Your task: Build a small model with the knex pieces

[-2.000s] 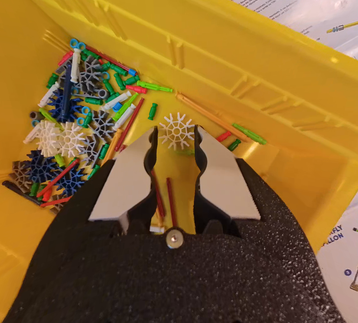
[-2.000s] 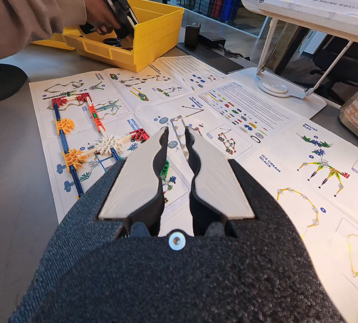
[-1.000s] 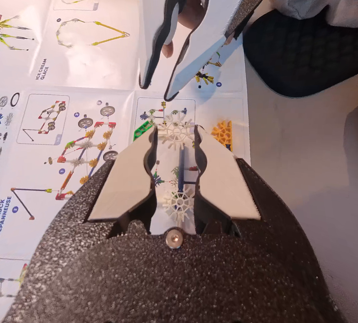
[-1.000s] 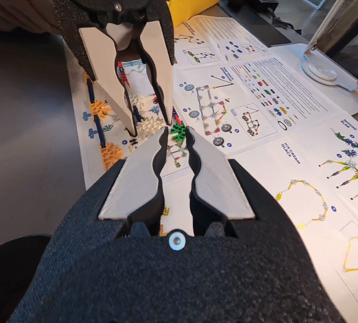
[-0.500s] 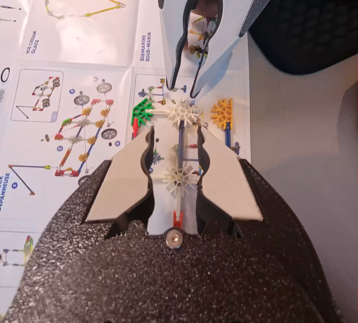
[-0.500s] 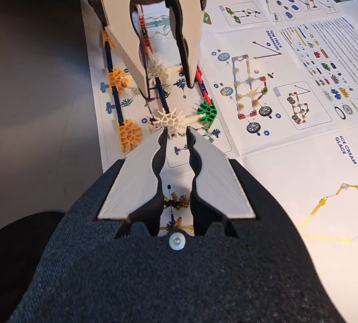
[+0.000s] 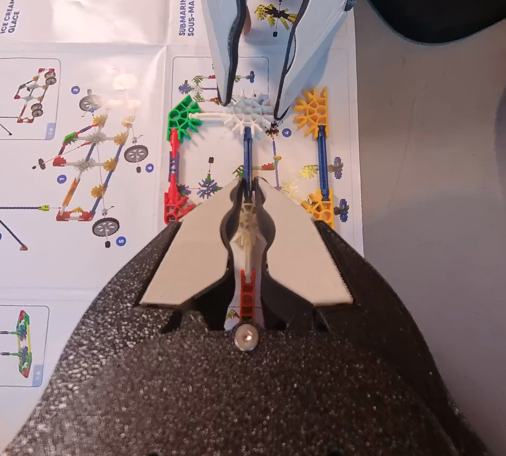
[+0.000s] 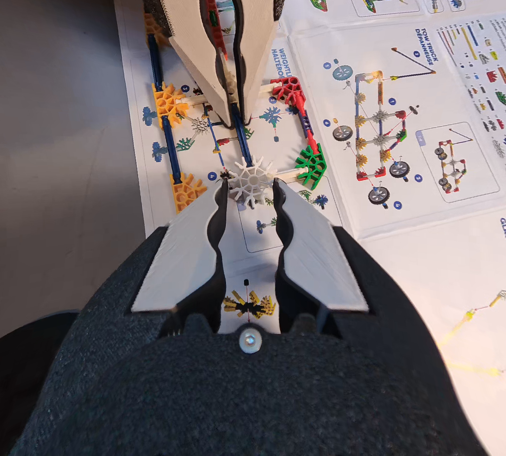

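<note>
We see the left gripper clenched on a blue rod, the right gripper spread around a white snowflake connector, all over a printed sheet whose writing we leave unread.

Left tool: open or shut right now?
Shut. The left tool has its tips nearly together around the blue rod, squeezing the white snowflake-shaped piece between its inner pads; the right wrist view shows the same.
</note>
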Tool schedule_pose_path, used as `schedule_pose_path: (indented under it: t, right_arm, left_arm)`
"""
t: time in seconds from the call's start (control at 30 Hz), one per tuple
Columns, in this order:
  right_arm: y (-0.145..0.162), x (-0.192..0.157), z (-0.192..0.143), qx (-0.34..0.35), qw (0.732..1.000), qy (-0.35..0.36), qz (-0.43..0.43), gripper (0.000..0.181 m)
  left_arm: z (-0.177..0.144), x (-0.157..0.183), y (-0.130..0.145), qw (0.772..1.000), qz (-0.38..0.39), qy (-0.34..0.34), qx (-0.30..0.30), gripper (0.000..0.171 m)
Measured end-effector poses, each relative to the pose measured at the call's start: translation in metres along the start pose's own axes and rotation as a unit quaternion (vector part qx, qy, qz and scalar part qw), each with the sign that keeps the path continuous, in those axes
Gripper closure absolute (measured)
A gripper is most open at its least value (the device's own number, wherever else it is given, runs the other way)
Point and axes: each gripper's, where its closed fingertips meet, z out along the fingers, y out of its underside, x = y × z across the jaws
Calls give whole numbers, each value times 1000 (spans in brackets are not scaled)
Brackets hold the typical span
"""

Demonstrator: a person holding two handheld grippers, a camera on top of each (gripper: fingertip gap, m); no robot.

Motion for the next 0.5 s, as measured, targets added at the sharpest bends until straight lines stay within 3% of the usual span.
schedule_pose_path:
  t: [0.17, 0.3, 0.5]
  right_arm:
    - [-1, 0, -2, -21, 999, -28, -25, 160]
    - [-2, -1, -1, -32, 998, -38, -36, 158]
    - [-13, 6, -3, -8, 1000, -22, -9, 165]
  left_arm:
    - [-1, 1, 1, 1000, -10, 10, 6, 167]
    - [-1, 1, 1, 1000, -17, 16, 14, 167]
    - [-1, 1, 1, 999, -24, 23, 23, 167]
